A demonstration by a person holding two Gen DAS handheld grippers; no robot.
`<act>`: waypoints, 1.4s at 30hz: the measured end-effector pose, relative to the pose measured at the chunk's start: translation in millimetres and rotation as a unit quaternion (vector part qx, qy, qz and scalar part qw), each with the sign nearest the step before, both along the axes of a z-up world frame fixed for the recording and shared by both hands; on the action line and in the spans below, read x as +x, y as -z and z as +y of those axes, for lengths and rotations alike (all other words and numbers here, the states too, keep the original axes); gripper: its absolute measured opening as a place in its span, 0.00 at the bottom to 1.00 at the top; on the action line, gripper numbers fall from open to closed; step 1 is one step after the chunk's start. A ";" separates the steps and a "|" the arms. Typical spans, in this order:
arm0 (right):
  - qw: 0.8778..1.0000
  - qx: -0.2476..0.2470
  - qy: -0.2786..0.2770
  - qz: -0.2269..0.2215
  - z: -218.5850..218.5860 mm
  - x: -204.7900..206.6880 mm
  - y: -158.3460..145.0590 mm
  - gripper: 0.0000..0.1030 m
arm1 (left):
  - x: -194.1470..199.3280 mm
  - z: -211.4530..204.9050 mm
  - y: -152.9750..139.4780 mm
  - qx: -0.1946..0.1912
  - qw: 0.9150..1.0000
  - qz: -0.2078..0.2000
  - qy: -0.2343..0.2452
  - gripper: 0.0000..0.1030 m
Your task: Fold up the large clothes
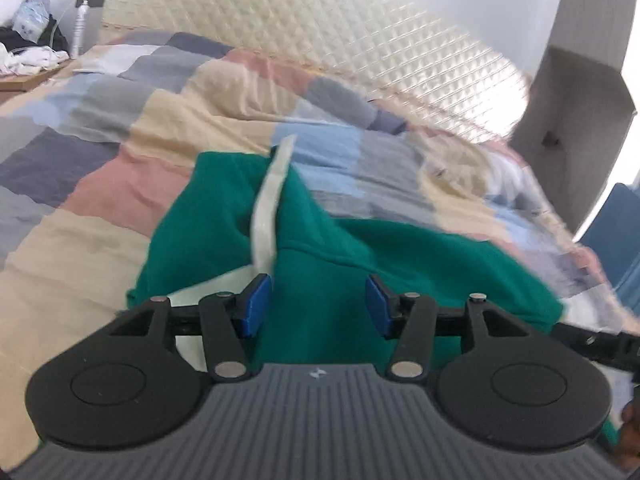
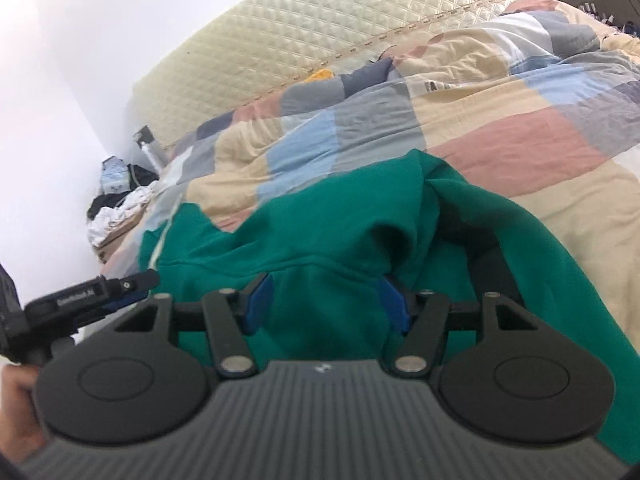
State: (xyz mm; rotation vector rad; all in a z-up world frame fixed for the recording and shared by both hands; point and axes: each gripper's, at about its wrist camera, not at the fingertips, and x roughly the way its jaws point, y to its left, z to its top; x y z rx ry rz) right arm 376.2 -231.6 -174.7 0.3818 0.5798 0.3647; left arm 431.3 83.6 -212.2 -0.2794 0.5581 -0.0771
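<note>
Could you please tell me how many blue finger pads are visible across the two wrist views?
4. Left tongs: one pad beside the cream drawstring, one over the green hoodie. Right tongs: one at left, one partly under green cloth.

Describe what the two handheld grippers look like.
Both match: the left gripper and right gripper have blue finger pads on black linkage arms with silver pivot pins, two black round discs, and a grey ribbed body bearing a small white logo.

Bed (image 1: pixel 80 216) w/ patchwork duvet (image 1: pixel 132 128); green garment (image 1: pixel 216 208) w/ white strip lies on top.
</note>
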 end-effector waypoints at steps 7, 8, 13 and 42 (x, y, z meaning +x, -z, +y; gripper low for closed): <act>1.000 -0.009 0.008 -0.010 20.5 28.9 27.8 0.57 | 11.1 7.3 25.3 -0.045 0.999 -0.004 -0.005 0.24; 1.000 -0.008 0.007 -0.016 21.6 31.0 29.8 0.53 | 12.1 5.1 26.9 -0.046 0.999 -0.006 0.002 0.15; 1.000 0.000 0.016 -0.026 22.5 39.5 31.3 0.23 | 16.3 8.0 17.9 -0.066 0.997 -0.028 0.000 0.06; 0.995 -0.090 -0.038 -0.011 82.8 207.4 34.6 0.22 | 173.5 30.8 23.6 0.017 0.997 0.062 -0.036 0.08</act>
